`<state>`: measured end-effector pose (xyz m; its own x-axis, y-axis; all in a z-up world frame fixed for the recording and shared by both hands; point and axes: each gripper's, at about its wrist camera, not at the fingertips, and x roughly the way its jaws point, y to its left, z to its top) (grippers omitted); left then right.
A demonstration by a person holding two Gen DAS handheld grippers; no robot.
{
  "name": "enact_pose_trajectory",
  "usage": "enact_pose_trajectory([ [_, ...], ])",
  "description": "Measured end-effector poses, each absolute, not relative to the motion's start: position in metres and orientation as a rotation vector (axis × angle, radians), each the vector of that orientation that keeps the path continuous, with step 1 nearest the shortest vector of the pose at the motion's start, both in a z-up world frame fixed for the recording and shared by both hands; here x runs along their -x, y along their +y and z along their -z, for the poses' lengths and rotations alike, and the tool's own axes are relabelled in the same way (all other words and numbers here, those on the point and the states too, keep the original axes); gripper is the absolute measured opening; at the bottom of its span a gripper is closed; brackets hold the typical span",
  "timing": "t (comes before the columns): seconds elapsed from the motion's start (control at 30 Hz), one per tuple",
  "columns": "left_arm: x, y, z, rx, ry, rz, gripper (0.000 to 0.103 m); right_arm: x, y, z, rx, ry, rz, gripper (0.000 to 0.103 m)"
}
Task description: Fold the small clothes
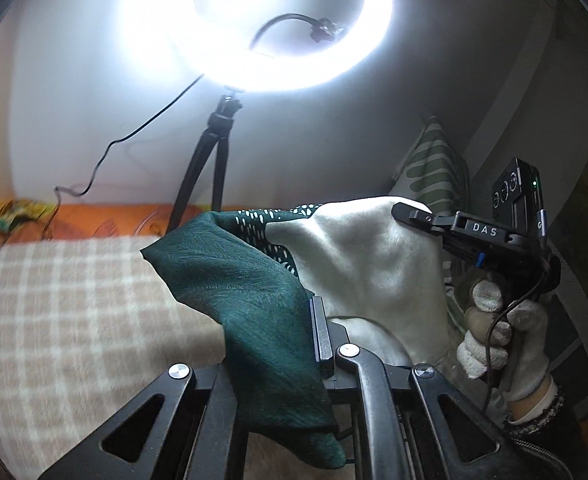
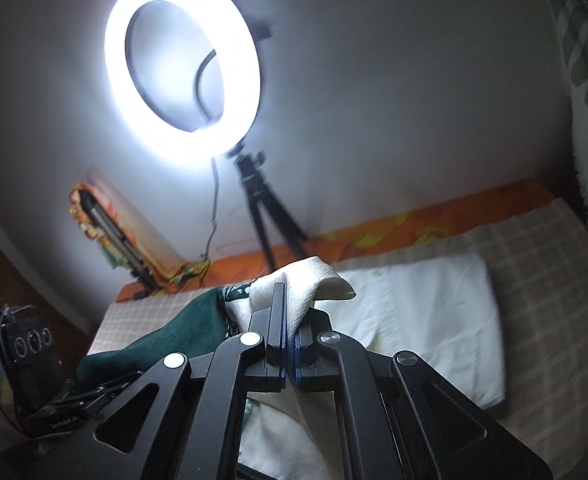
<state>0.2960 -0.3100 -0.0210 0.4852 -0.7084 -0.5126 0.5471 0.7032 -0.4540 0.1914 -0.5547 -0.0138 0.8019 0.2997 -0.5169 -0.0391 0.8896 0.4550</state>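
A small garment with a dark green part (image 1: 238, 280) and a white part (image 1: 369, 264) hangs lifted between my two grippers above the checked blanket (image 1: 54, 300). My left gripper (image 1: 317, 328) is shut on the green part, which drapes over its left finger. My right gripper (image 1: 417, 214) is shut on the white part's far corner, held by a gloved hand (image 1: 501, 328). In the right wrist view my right gripper (image 2: 290, 320) pinches white cloth (image 2: 309, 276); the green part (image 2: 174, 332) runs left toward the left gripper body (image 2: 54, 412).
A lit ring light (image 1: 294, 20) on a black tripod (image 1: 210, 168) stands at the bed's far edge, its cable trailing left. A folded white garment (image 2: 425, 312) lies on the blanket (image 2: 553, 300) to the right. A green-patterned pillow (image 1: 433, 164) leans against the wall.
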Motion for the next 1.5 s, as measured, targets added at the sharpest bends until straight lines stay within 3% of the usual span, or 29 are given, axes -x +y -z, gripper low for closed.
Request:
enact_pose_trajectory([
  [0.2,-0.322,-0.354,0.034,0.182,0.725,0.758,0.004,-0.224,-0.602,0.028,-0.443,0.613,-0.155,0.001],
  [0.57,-0.323,-0.378,0.086,0.172,0.866,0.773,0.005,-0.26,-0.647,0.095,-0.432,0.728,-0.037,0.002],
  [0.7,-0.318,-0.379,0.093,0.153,0.909,0.772,0.039,-0.267,-0.65,0.102,-0.39,0.752,0.027,0.004],
  [0.73,-0.315,-0.378,0.092,0.133,0.902,0.756,0.041,-0.268,-0.653,0.103,-0.375,0.759,0.047,0.01],
  [0.8,-0.312,-0.377,0.092,0.111,0.9,0.737,0.06,-0.268,-0.654,0.103,-0.347,0.771,0.087,0.024],
  [0.87,-0.31,-0.373,0.09,0.092,0.889,0.697,0.072,-0.264,-0.653,0.099,-0.333,0.762,0.102,0.037],
  [0.93,-0.306,-0.37,0.088,0.076,0.869,0.671,0.074,-0.258,-0.652,0.095,-0.326,0.748,0.111,0.041],
  [1.0,-0.302,-0.367,0.085,0.057,0.864,0.643,0.084,-0.253,-0.652,0.09,-0.329,0.744,0.118,0.045],
  [1.27,-0.279,-0.352,0.063,0.054,0.837,0.613,0.087,-0.227,-0.63,0.059,-0.282,0.718,0.128,0.059],
  [1.5,-0.244,-0.339,0.03,0.04,0.788,0.616,0.088,-0.189,-0.607,0.013,-0.249,0.67,0.133,0.061],
])
